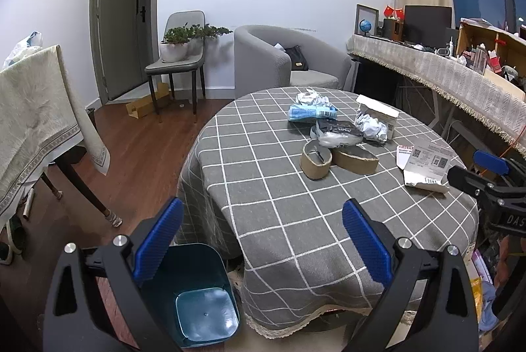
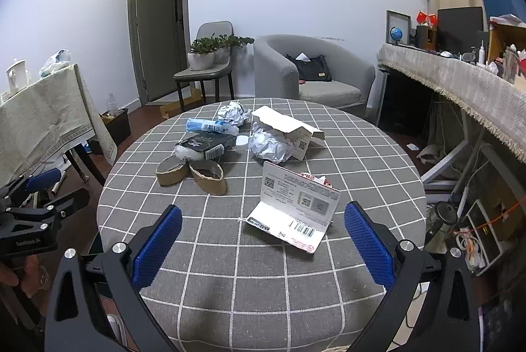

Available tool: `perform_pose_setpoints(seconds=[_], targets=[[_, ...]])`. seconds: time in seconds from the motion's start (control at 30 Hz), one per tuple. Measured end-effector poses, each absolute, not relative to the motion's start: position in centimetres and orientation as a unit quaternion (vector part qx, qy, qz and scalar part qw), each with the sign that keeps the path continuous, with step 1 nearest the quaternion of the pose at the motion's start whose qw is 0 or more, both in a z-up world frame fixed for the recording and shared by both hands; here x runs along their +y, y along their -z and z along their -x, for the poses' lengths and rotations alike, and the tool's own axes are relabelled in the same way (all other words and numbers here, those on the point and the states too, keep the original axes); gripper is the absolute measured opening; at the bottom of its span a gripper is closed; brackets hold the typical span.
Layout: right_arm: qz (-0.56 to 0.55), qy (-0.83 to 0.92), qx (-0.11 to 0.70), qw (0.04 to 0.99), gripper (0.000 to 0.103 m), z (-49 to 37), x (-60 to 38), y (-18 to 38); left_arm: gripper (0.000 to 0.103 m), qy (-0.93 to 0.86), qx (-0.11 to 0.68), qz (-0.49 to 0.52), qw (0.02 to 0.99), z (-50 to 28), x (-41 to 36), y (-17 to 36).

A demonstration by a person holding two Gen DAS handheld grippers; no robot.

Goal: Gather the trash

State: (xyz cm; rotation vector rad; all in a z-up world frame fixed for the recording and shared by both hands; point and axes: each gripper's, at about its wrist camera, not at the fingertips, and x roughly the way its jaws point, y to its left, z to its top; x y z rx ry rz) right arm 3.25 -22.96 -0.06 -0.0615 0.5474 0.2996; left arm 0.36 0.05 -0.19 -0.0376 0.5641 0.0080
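Trash lies on a round table with a grey checked cloth (image 1: 279, 213) (image 2: 230, 253). There are two cardboard tape rings (image 1: 315, 159) (image 2: 208, 176), a black-and-white plastic bag (image 1: 337, 131) (image 2: 203, 146), a blue wrapper (image 1: 310, 113) (image 2: 210, 125), crumpled paper (image 1: 373, 128) (image 2: 269, 144), an open white box (image 1: 378, 108) (image 2: 289, 125) and a flattened printed carton (image 1: 424, 164) (image 2: 296, 213). A blue-green bin (image 1: 203, 296) stands on the floor by the table. My left gripper (image 1: 263, 240) is open above the table's left edge and the bin. My right gripper (image 2: 263, 240) is open, just short of the flattened carton.
A grey armchair (image 1: 289, 56) (image 2: 312, 69) with a black bag stands behind the table. A chair with potted plants (image 1: 180, 49) (image 2: 210, 56) is by the door. A cloth-covered table (image 1: 36, 108) (image 2: 42, 108) is at the left. A cluttered counter (image 1: 460, 72) (image 2: 460, 79) runs along the right.
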Motion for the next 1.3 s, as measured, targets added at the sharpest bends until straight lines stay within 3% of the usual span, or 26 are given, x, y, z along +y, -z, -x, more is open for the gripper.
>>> perform_pose_setpoints(seconds=[1.1,1.2,1.27,1.3], targets=[[-0.017,-0.012,0.361,0.933,0.1,-11.6,-22.6,2.3,0.099,0.103,0.281,0.027,0.954,-6.2,0.1,-0.9],[-0.026,-0.007,0.369,0.929,0.088,-12.3,-23.1,2.3,0.099,0.119,0.286,0.026,0.95,-7.0,-0.4,-0.7],[-0.028,-0.009,0.374,0.927,0.071,-13.0,-23.5,2.3,0.099,0.126,0.29,0.021,0.948,-7.5,-0.8,-0.4],[-0.027,-0.011,0.377,0.926,0.071,-13.3,-23.6,2.3,0.098,0.13,0.29,0.02,0.948,-7.8,-1.1,-0.3]])
